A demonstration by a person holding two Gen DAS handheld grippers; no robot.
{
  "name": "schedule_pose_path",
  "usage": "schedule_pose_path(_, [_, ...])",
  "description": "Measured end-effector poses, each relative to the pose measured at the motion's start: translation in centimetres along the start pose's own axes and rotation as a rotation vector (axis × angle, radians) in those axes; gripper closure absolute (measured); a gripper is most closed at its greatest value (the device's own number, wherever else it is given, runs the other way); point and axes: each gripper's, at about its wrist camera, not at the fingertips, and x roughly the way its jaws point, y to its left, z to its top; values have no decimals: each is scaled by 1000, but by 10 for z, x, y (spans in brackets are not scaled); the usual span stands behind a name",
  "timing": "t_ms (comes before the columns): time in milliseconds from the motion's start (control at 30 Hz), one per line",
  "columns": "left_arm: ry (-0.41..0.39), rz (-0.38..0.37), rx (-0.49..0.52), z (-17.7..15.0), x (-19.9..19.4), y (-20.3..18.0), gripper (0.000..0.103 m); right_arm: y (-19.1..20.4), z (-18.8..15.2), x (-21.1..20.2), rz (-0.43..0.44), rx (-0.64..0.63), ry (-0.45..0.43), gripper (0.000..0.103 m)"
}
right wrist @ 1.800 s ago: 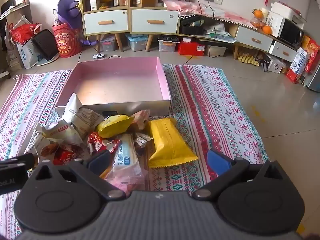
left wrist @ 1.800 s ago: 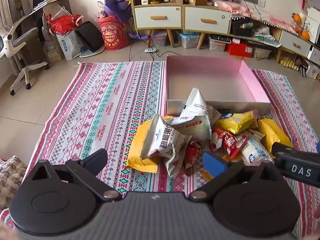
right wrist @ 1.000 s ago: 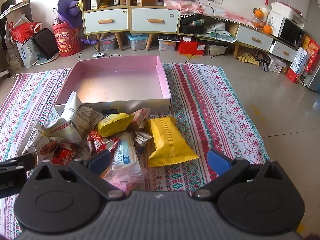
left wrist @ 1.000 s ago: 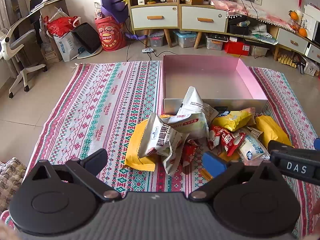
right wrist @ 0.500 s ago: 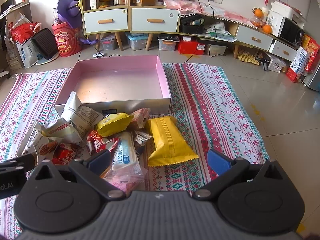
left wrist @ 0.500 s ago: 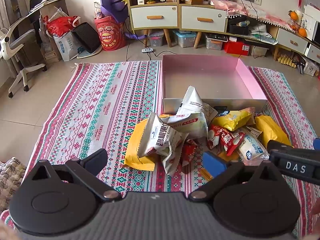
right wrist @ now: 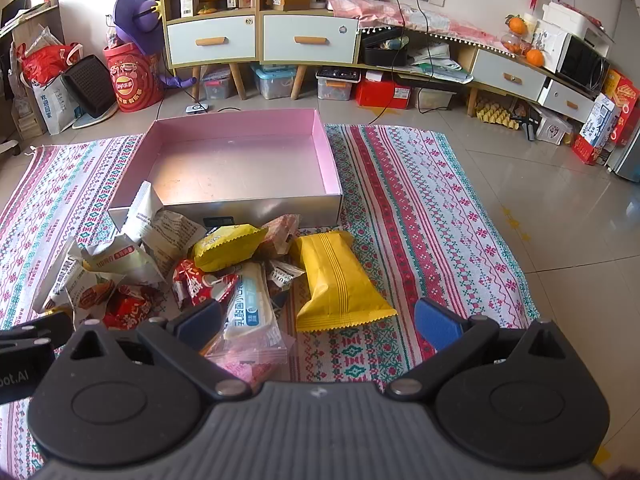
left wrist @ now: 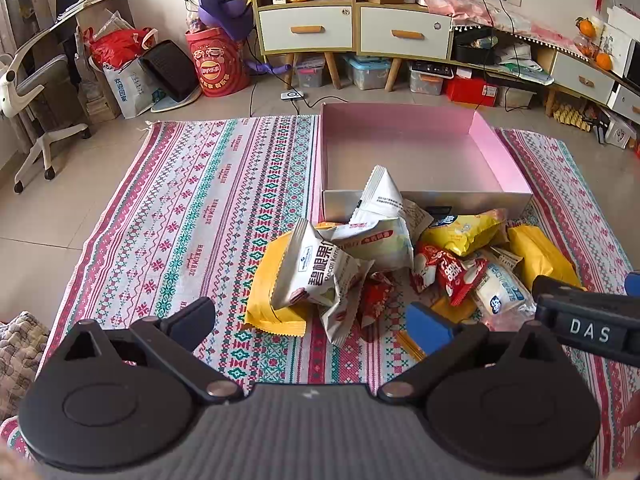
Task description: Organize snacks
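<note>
Yellow pack (right wrist: 334, 278) lies centre frame between the spread jaws of the right hand-held gripper (right wrist: 318, 322), long axis running up-frame toward the empty pink box (right wrist: 240, 168). Left hand-held gripper (left wrist: 310, 320), also spread and empty, faces the white bags; right looks nearer.

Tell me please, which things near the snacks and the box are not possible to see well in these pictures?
- Left wrist view: the white and blue packet is partly covered by the right tool's body.
- Right wrist view: the clear pink bag is cut off by the right tool.
- Both views: the dark item by the pink box is mostly buried under packets.
- Shelf labels: too small.
</note>
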Motion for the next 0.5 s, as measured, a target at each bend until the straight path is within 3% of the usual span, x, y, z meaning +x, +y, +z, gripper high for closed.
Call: schedule_pose_path(500, [16,-7,3,-1,1,0,0,0,0,0,0,-1,0,0])
